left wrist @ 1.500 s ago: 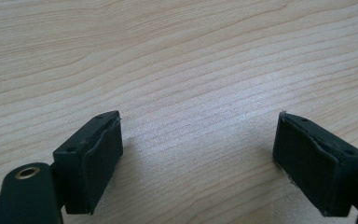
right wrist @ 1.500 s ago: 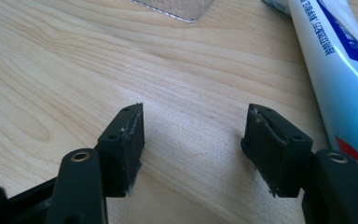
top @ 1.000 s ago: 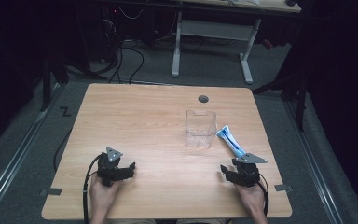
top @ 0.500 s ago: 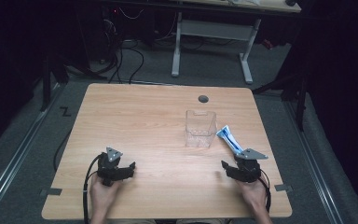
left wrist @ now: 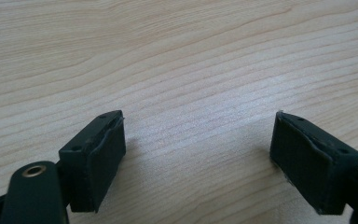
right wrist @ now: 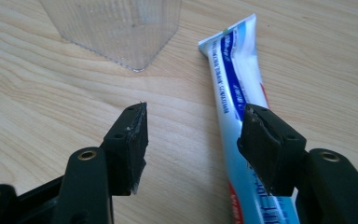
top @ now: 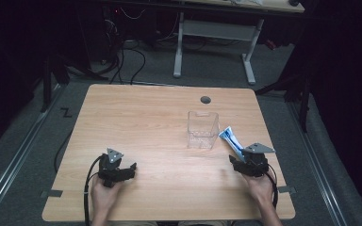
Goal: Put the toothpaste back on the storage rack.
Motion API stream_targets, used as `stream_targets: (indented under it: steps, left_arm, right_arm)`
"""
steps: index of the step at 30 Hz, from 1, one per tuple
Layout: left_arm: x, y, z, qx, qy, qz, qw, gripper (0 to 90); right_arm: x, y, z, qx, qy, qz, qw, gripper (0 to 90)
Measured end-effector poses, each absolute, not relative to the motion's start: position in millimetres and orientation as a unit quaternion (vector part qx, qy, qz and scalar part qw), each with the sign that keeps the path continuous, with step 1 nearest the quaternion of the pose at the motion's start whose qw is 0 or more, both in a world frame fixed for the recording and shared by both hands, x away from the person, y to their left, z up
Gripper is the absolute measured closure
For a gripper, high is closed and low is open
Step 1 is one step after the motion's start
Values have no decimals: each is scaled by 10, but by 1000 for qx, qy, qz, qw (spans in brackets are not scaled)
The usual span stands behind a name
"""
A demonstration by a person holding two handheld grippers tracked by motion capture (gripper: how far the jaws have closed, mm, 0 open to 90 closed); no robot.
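Two grippers with jaws apart over a pale wood-grain tabletop.
A clear ribbed plastic box, nothing visible inside, stands beside a flat white-and-blue toothpaste tube; the right gripper gapes over the tube, and the left gripper spreads wide over bare wood.

The person's left hand holds the left gripper low over the near left part of the table, its jaws spread wide apart with nothing between them. The right hand holds the right gripper at the near right, jaws also parted and empty. Both forearms come in from the bottom edge.
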State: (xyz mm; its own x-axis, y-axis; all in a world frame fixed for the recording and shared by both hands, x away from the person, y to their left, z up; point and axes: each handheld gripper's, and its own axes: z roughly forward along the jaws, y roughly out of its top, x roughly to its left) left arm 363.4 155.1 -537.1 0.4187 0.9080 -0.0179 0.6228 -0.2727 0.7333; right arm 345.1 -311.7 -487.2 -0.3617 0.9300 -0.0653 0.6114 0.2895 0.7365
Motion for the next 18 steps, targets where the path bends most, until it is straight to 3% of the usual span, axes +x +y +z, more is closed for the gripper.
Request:
stream_targets:
  steps: [18]
  left_arm:
    - [3633, 1552, -5369, 770, 497, 208, 341, 185]
  right_arm:
    - [3678, -3208, -4633, 514, 763, 317, 232, 447]
